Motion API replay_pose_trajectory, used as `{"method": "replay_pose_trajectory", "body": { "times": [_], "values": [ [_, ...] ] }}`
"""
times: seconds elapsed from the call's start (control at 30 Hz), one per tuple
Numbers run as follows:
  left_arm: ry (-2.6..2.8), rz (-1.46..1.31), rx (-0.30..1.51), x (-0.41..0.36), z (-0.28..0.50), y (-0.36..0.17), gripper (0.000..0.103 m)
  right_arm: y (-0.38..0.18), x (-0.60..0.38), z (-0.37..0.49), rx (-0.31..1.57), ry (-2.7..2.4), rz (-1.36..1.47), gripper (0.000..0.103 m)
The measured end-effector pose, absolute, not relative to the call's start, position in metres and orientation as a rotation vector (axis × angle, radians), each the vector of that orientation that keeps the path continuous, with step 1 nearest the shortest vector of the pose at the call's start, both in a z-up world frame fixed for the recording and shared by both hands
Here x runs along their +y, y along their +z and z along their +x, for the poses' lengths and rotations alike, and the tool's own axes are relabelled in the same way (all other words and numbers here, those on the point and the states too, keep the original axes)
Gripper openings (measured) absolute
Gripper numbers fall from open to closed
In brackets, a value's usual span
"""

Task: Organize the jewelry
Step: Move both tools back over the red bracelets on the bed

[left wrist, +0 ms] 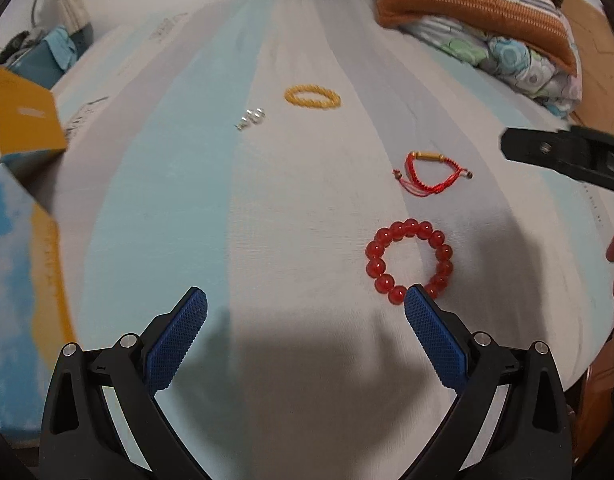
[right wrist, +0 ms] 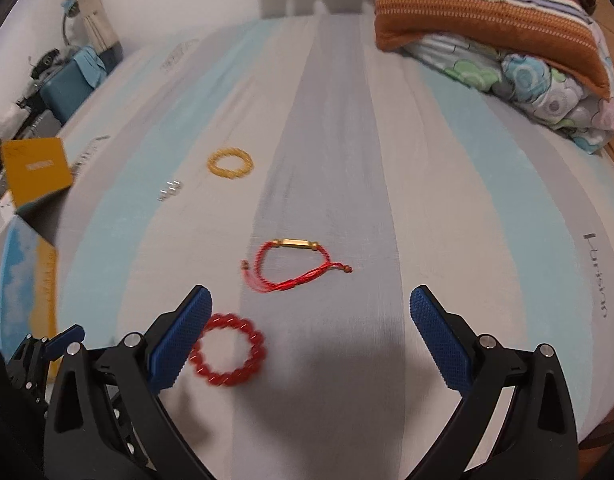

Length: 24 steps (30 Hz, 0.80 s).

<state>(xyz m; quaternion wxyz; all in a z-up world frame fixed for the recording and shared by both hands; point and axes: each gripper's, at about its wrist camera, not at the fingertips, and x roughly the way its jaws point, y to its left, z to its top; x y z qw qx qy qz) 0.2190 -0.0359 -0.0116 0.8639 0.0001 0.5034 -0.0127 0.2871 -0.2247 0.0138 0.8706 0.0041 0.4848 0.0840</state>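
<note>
Jewelry lies on a striped bed sheet. A red bead bracelet (left wrist: 409, 261) lies just ahead of my open left gripper (left wrist: 305, 300), by its right fingertip; it also shows in the right wrist view (right wrist: 227, 350), beside the left finger of my open, empty right gripper (right wrist: 311, 300). A red cord bracelet with a gold tube (left wrist: 431, 172) (right wrist: 295, 264) lies farther out. A yellow bead bracelet (left wrist: 313, 97) (right wrist: 230, 163) and small silver earrings (left wrist: 251, 118) (right wrist: 170, 189) lie beyond. The right gripper shows at the left wrist view's right edge (left wrist: 563, 156).
An open box with a yellow lid (left wrist: 25, 120) (right wrist: 37, 172) and a blue-and-yellow base (left wrist: 23, 280) stands at the bed's left edge. Folded blankets and a quilt (left wrist: 487, 20) (right wrist: 507, 40) are piled at the far right. Clutter sits on the floor at far left.
</note>
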Motion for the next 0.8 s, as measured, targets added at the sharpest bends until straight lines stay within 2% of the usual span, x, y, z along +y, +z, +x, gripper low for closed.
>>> {"method": "replay_pose_trajectory", "body": {
  "times": [0.33,0.5,0.8],
  "values": [
    [-0.034,0.054,1.079,-0.059,0.246,-0.033,0.097,-0.025,-0.224,0.348,1.115,0.202,0.048,0.095],
    [-0.001,0.068,1.094,-0.062,0.257,-0.042,0.097,-0.041,-0.220,0.366,1.200,0.207,0.060,0.084],
    [-0.007,0.062,1.116,-0.064,0.262,-0.049,0.097,-0.061,-0.214,0.382,1.279,0.227,0.099,0.083]
  ]
}}
